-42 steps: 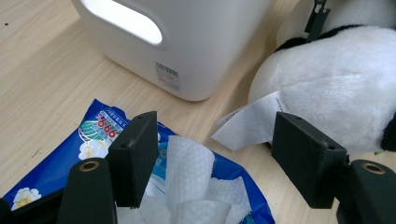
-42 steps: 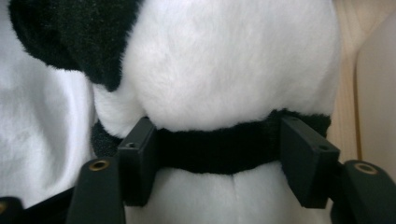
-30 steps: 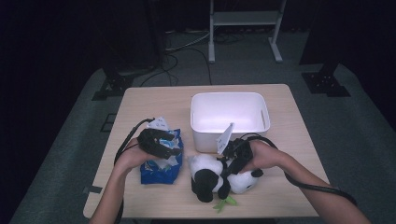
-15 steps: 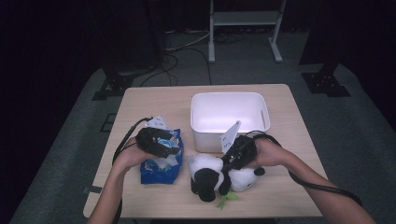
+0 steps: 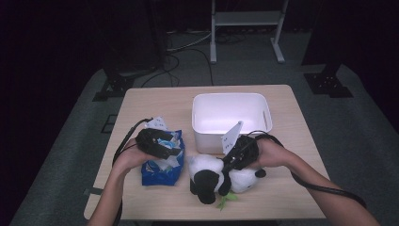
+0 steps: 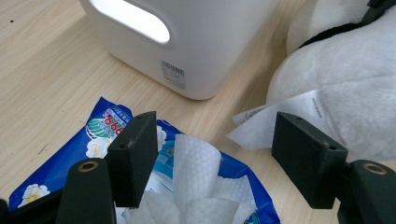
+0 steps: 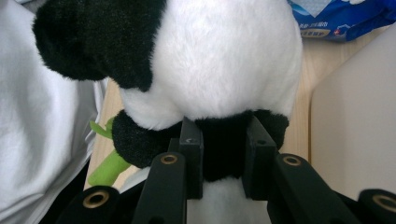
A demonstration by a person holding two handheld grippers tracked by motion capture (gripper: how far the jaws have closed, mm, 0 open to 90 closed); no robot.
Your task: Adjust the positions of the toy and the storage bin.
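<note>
The plush panda lies on the table, at its near edge, just in front of the white bin and just beside the blue wipes pack. In the right gripper view the panda sits directly ahead of the jaws, which are closed on a fold of its black fur; the grasp looks firm but the toy has not left the table as far as the high view shows. A green leaf piece attached to the toy pokes out below it.

The right gripper rests on top of the panda, the hand behind it. The left gripper hangs above the wipes pack with its jaws spread apart; in the left gripper view a white wipe stands up from the pack between the two jaws, untouched by either. A paper tag on the toy lies near the far jaw.

The bin stands empty in the high view, its wall with the handle slot close ahead in the left gripper view.

Judgement on progress: the work is at an early stage. The grasp on the panda is made; lifting it and placing it, probably into the bin, remains. The wipe is not yet gripped, so anything intended with the pack is still to be done.
</note>
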